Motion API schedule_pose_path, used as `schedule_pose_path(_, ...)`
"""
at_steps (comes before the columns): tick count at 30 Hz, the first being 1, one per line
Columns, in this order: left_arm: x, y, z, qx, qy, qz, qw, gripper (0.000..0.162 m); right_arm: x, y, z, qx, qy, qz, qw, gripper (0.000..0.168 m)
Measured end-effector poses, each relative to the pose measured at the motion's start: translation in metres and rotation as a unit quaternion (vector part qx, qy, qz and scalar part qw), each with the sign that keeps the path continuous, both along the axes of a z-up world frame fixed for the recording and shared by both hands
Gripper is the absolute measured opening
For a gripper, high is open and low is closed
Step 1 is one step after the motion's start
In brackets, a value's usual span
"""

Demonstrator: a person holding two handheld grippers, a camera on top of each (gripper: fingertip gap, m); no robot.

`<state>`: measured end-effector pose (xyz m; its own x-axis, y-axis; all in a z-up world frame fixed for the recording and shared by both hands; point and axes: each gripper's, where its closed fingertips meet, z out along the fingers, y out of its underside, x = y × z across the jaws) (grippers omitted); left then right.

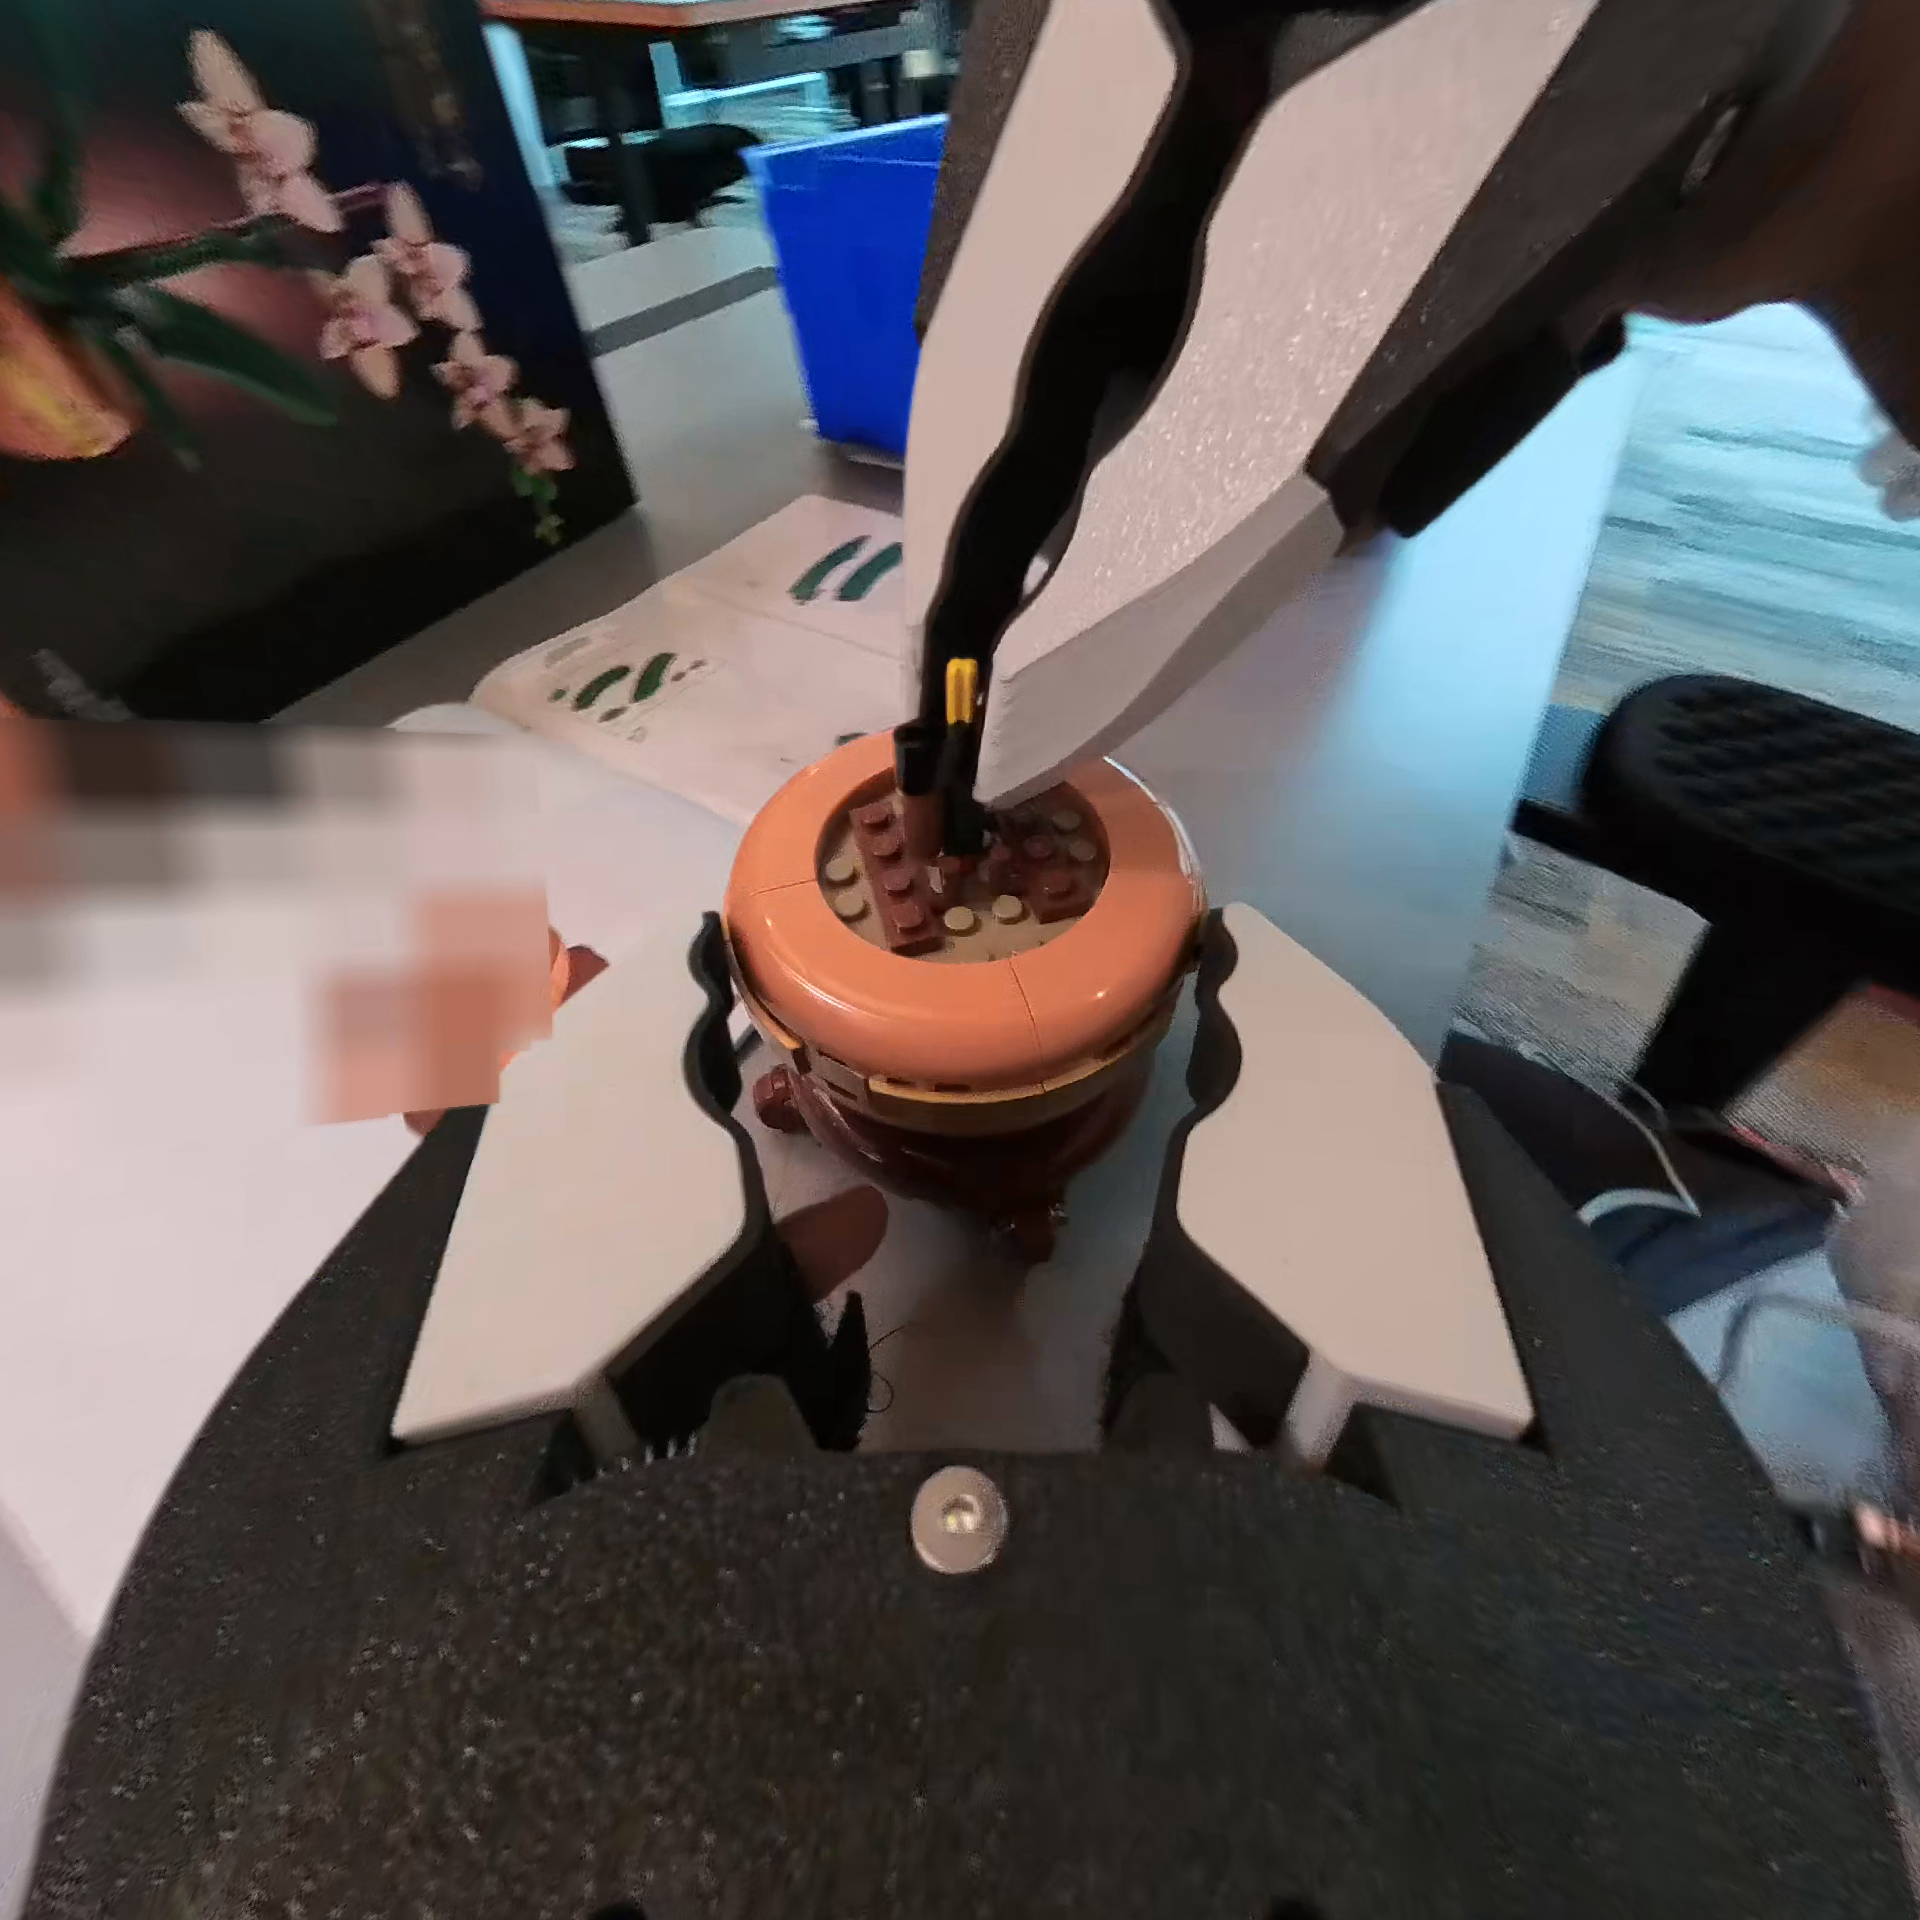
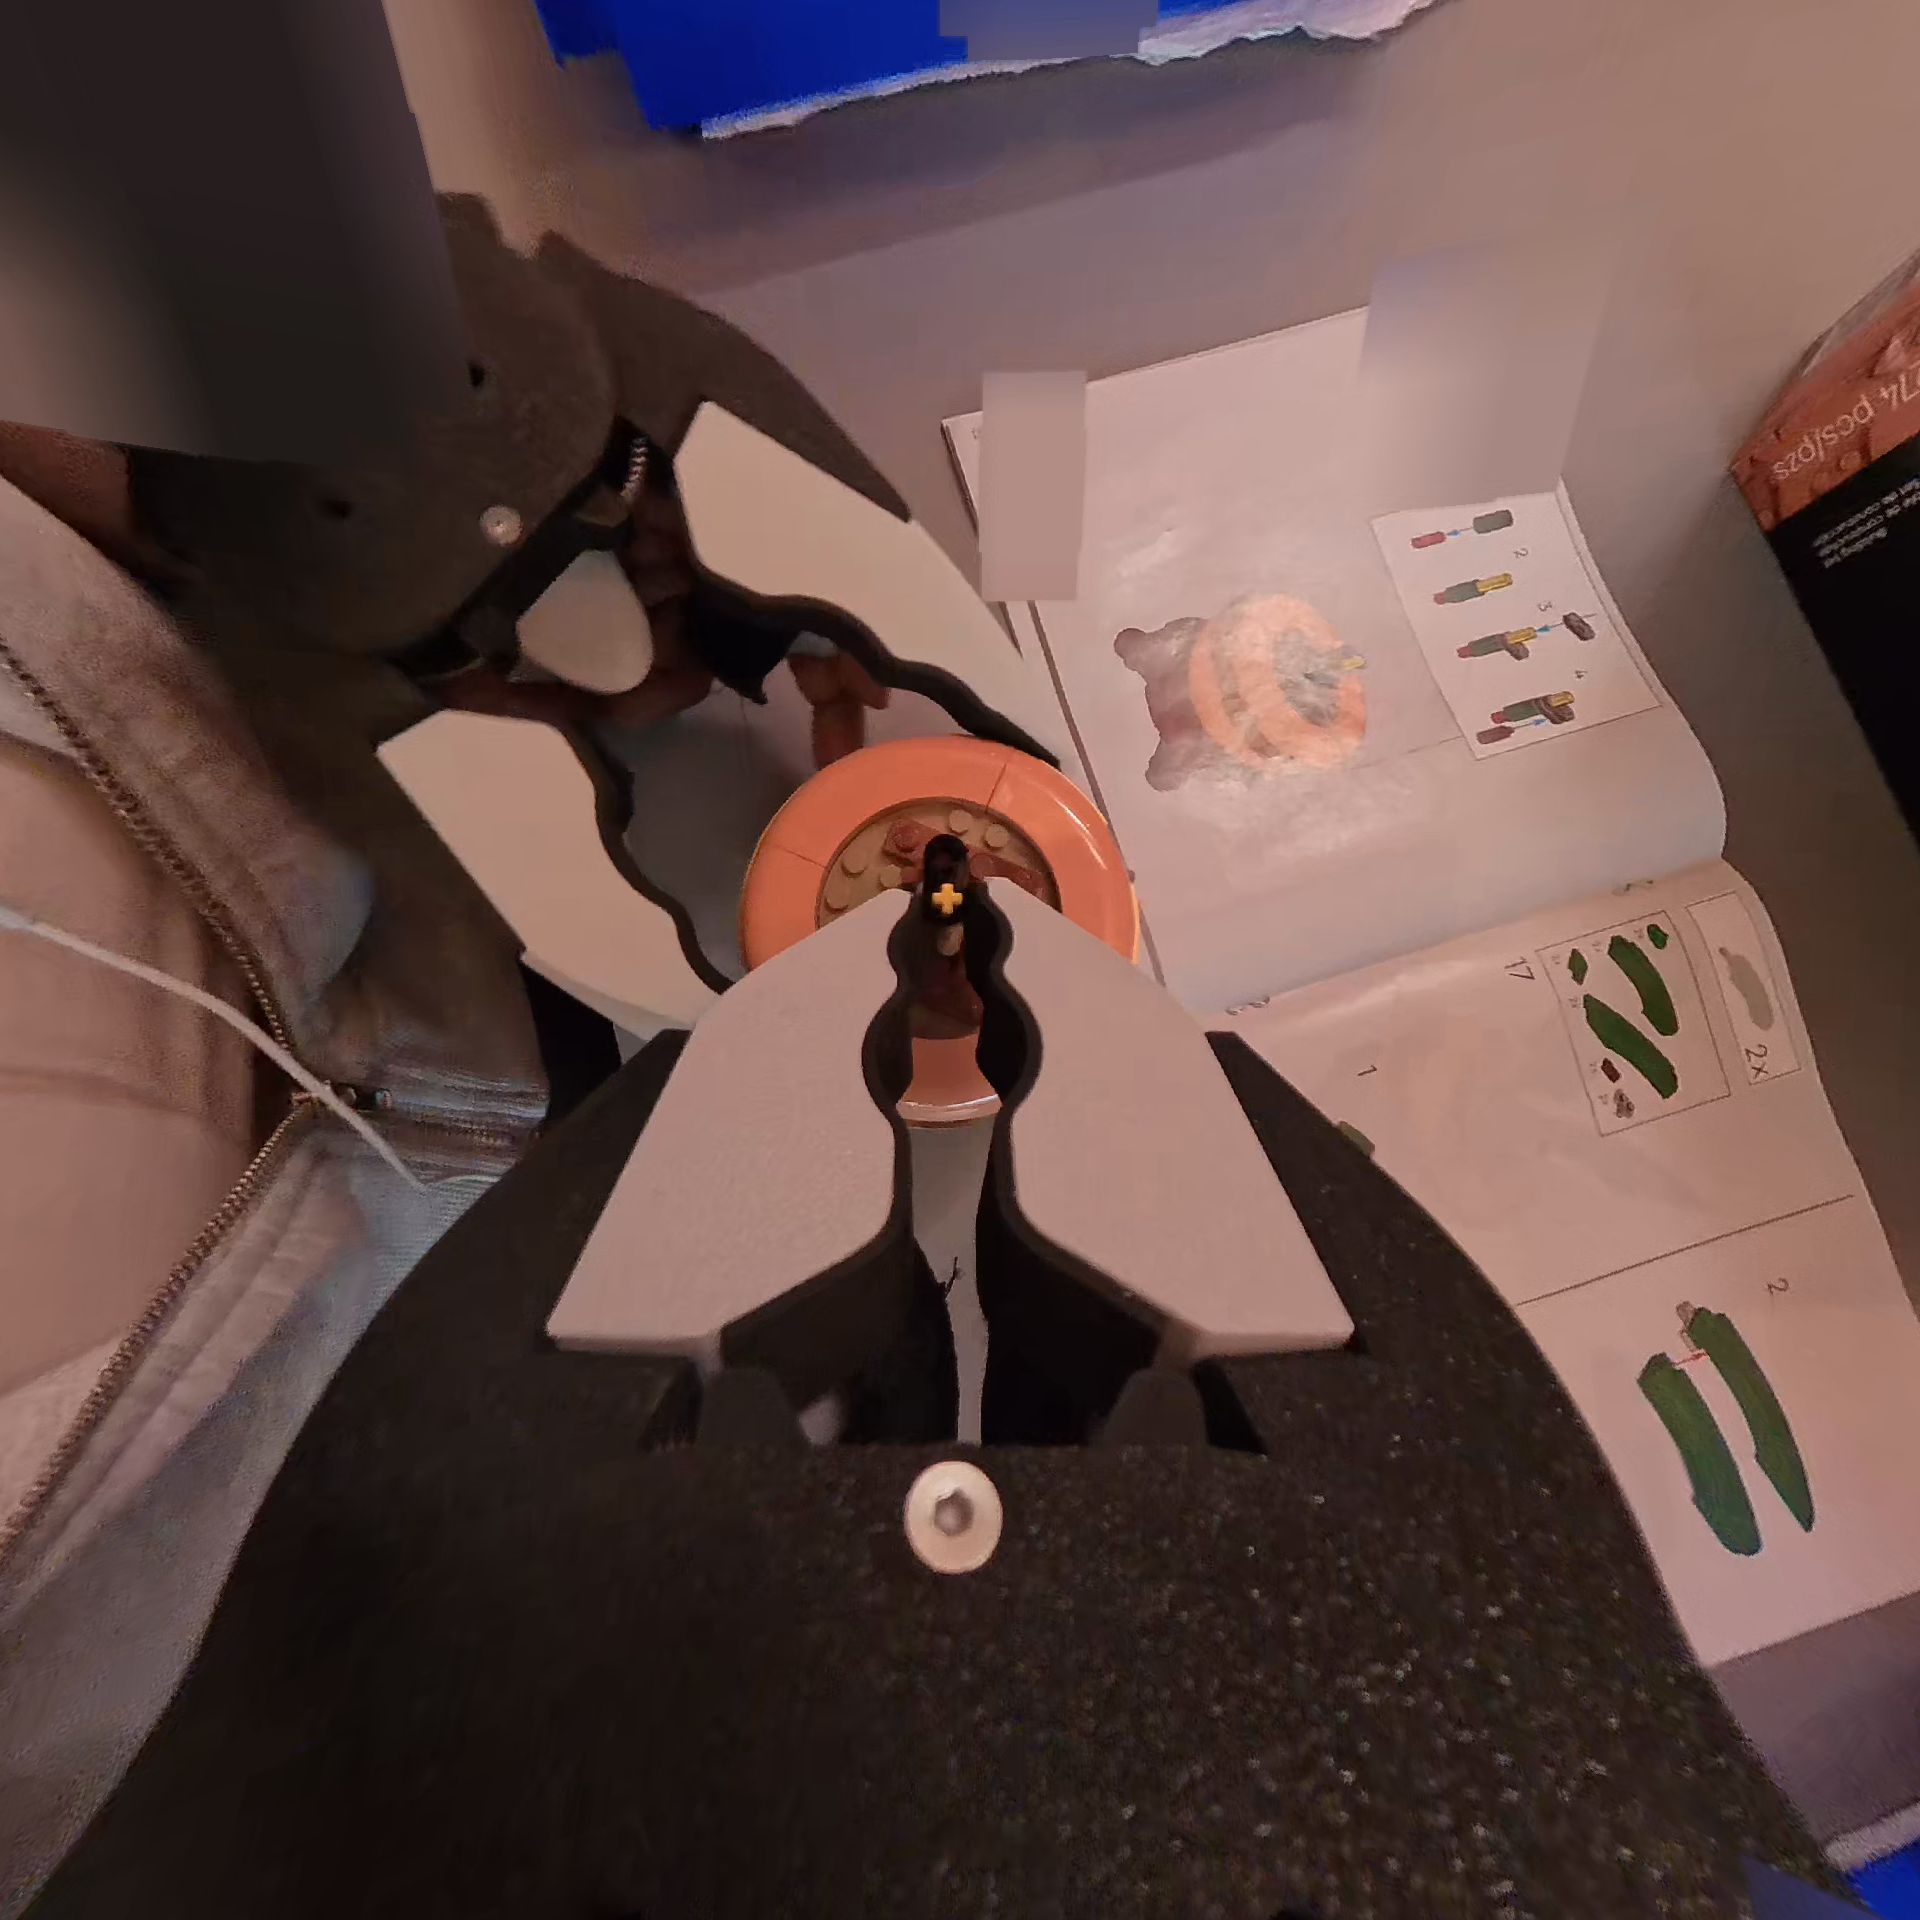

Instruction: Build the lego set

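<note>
Clamping the lego pot (image 1: 961, 997) in left gripper (image 1: 961, 966) jaws, right gripper (image 2: 948, 914) jaws pinching black stem piece (image 2: 945, 868)

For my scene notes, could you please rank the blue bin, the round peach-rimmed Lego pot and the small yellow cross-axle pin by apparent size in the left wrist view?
1. Blue bin, though partly hidden.
2. Round peach-rimmed Lego pot; nearness inflates it.
3. Small yellow cross-axle pin.

The pot (image 1: 961, 977) at centre frame has a salmon-orange rim, a dark brown body and tan and reddish-brown studs inside. The axle (image 1: 958, 691) above it is yellow. At right, the booklet (image 2: 1455, 1039) pages are white with green leaf drawings.
</note>
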<state>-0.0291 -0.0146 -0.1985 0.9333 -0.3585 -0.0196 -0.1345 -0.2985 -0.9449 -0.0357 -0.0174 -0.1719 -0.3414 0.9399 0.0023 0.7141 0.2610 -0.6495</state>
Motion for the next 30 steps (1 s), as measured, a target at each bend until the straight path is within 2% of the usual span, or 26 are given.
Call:
schedule_pose_path(3, 0.0003, 0.0057, 0.0000, 0.005, 0.013, 0.084, 0.996, 0.085, 0.0012, 0.0051, -0.0002, 0.004, -0.013, 0.001, 1.000, 0.007)
schedule_pose_path(6, -0.0001, 0.0085, 0.0001, 0.004, 0.010, 0.119, 0.993, 0.085, 0.0018, 0.0075, -0.0005, 0.008, -0.020, -0.011, 1.000, 0.007)
schedule_pose_path(9, -0.0002, 0.0060, 0.0003, 0.004, 0.012, 0.109, 0.994, 0.085, 0.0016, 0.0060, -0.0006, 0.012, -0.016, -0.020, 1.000, 0.007)
schedule_pose_path(15, -0.0003, 0.0017, 0.0002, 0.012, 0.038, 0.040, 0.998, 0.082, 0.0015, 0.0059, -0.0007, 0.017, -0.004, -0.054, 0.998, 0.007)
schedule_pose_path(30, -0.0012, 0.0024, 0.0008, 0.020, 0.051, 0.052, 0.997, 0.080, 0.0024, 0.0057, -0.0028, 0.030, -0.018, -0.083, 0.996, 0.007)
